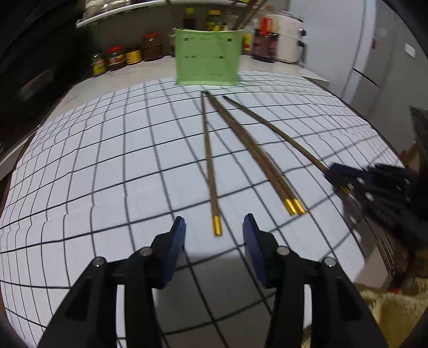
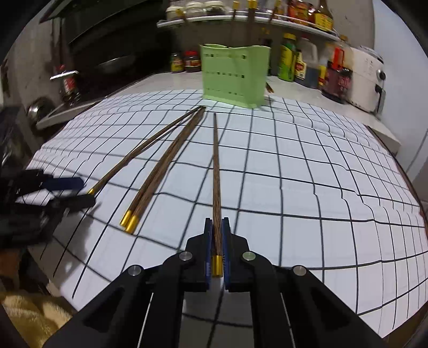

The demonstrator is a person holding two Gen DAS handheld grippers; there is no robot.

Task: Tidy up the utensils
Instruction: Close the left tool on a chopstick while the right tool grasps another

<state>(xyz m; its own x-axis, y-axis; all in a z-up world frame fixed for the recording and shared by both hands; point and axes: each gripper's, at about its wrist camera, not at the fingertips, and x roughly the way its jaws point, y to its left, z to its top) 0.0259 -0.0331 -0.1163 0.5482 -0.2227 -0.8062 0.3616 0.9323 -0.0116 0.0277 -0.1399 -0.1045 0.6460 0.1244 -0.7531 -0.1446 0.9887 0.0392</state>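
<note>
Several brown wooden chopsticks with gold ends lie on a white grid mat [image 1: 107,166]. My left gripper [image 1: 214,230] is open, its blue pads either side of the gold end of a single chopstick [image 1: 210,163] without touching it. A pair of chopsticks [image 1: 256,158] lies to its right. My right gripper [image 2: 216,235] is shut on a chopstick [image 2: 216,166] near its gold end; it also shows in the left wrist view [image 1: 345,179]. A green perforated utensil holder [image 1: 207,57] stands at the mat's far edge, with chopsticks in it; it also shows in the right wrist view [image 2: 235,75].
Jars and sauce bottles [image 1: 125,55] line the counter behind the holder, under a shelf [image 2: 240,20]. A white appliance [image 2: 365,79] stands at the back right. A yellow towel [image 2: 29,313] lies off the mat's near edge.
</note>
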